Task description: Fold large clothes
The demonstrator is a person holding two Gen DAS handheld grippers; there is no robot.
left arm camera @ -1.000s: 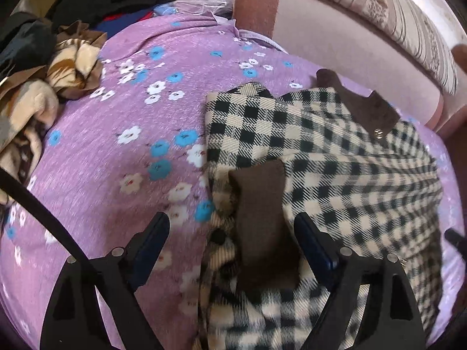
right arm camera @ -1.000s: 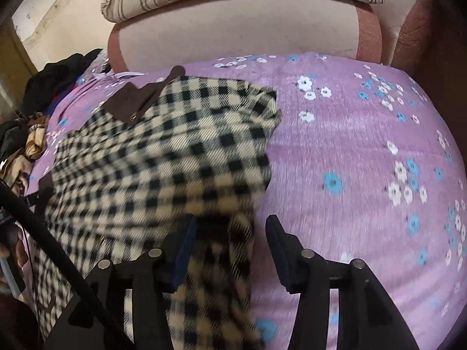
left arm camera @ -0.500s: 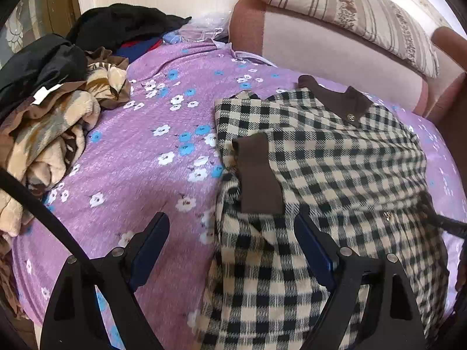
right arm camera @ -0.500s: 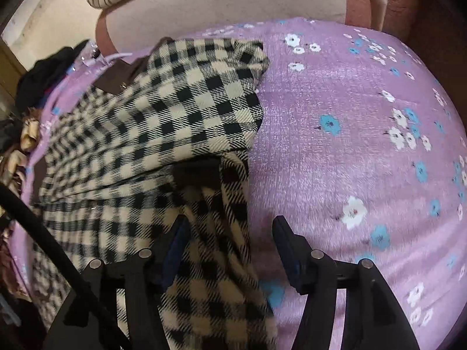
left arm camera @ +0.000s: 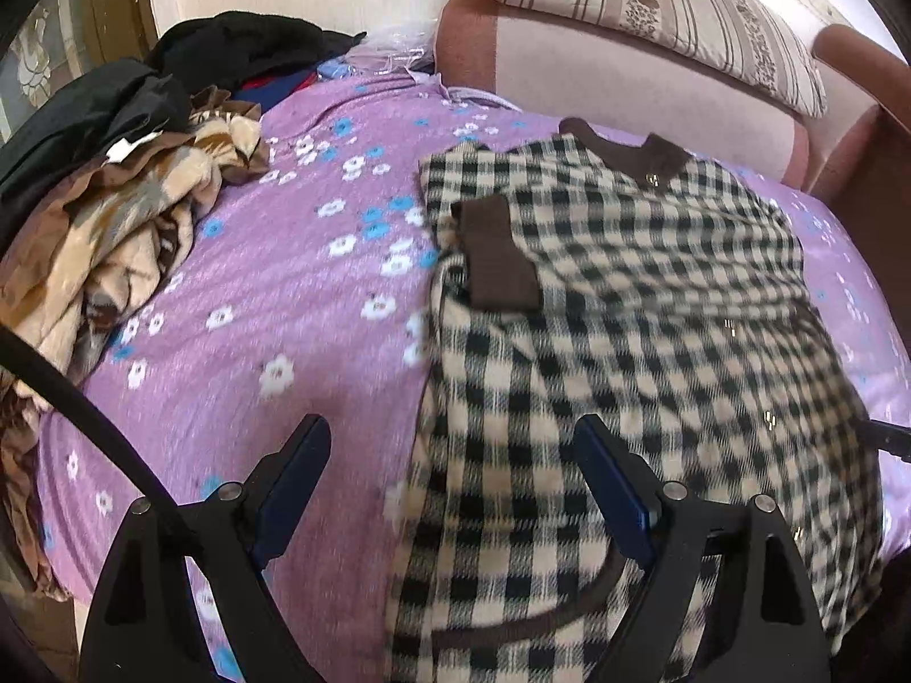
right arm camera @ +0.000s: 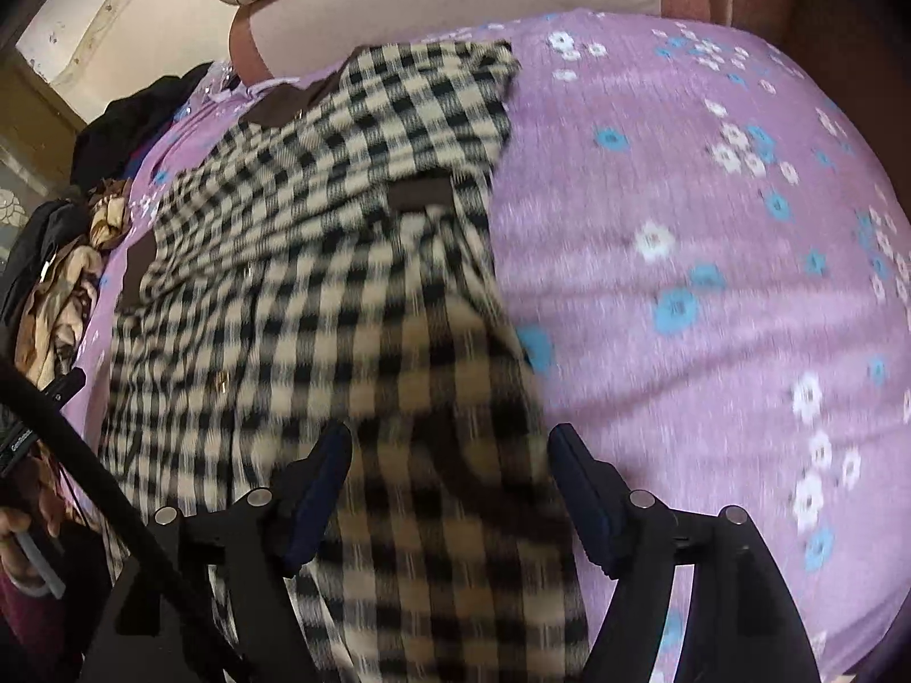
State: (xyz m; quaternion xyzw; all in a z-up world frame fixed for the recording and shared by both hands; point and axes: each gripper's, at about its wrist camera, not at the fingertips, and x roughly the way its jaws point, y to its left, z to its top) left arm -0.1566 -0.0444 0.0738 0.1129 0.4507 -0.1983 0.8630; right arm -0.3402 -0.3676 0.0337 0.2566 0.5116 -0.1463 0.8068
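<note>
A black-and-cream checked garment with a brown collar lies flat on the purple flowered bedspread. Both sleeves are folded in over the body; one brown cuff shows in the left wrist view, the other in the right wrist view. My left gripper is open and empty above the garment's lower left edge. My right gripper is open and empty above the lower right edge of the garment.
A heap of brown, cream and black clothes lies at the bed's left side. A padded headboard with a striped pillow stands at the far end. Bare bedspread lies right of the garment.
Both grippers have drawn back from the folded-in sleeves toward the garment's hem, staying open. The sleeves and cuffs now lie farther from the fingers.
</note>
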